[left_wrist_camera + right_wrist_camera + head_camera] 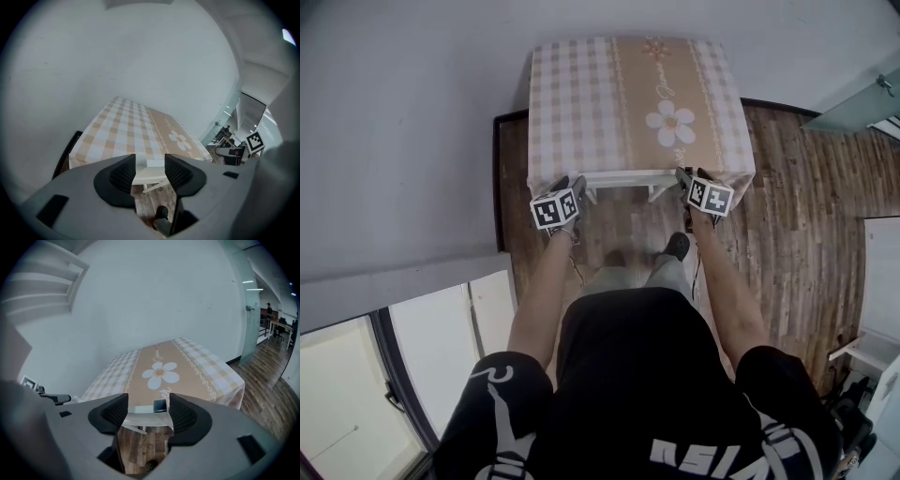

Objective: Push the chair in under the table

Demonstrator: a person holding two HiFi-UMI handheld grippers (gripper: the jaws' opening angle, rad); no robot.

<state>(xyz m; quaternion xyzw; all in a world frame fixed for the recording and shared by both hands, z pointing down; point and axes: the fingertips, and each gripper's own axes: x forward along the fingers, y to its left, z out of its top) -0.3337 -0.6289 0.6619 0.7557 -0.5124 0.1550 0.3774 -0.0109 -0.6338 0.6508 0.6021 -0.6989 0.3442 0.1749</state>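
Chair (623,177): tucked in at the near edge of the surface (581,103). Only its white top rail and a bit of frame below it show. The seat is out of sight under the cloth.
Surface detail: the checked cloth (670,122) with a flower print hangs over the near edge just above the rail. The far edge is against the wall (441,56).
Step in hand: I judge the push as good as done, since the rail lies almost flush with the cloth's hem. What is left is the let-go.
Next move: I'd want both tools to come off the rail ends together and draw back toward me without hooking the rail and dragging the chair out again. If the chair should go deeper, that calls for an even nudge from both ends so it does not skew.
Left tool (577,186): at the rail's left end, jaws spread. The left gripper view shows the rail in the gap, and I see no pad pressing on it.
Right tool (684,178): at the rail's right end, jaws likewise apart. The rail and a dark square fitting show between them, with no pinch visible.
Arms: both forearms (539,300) reach forward and down, roughly mirrored, with the tools angled down at the rail.
Floor (797,187): wood planks, with one shoe (676,246) just behind the chair.
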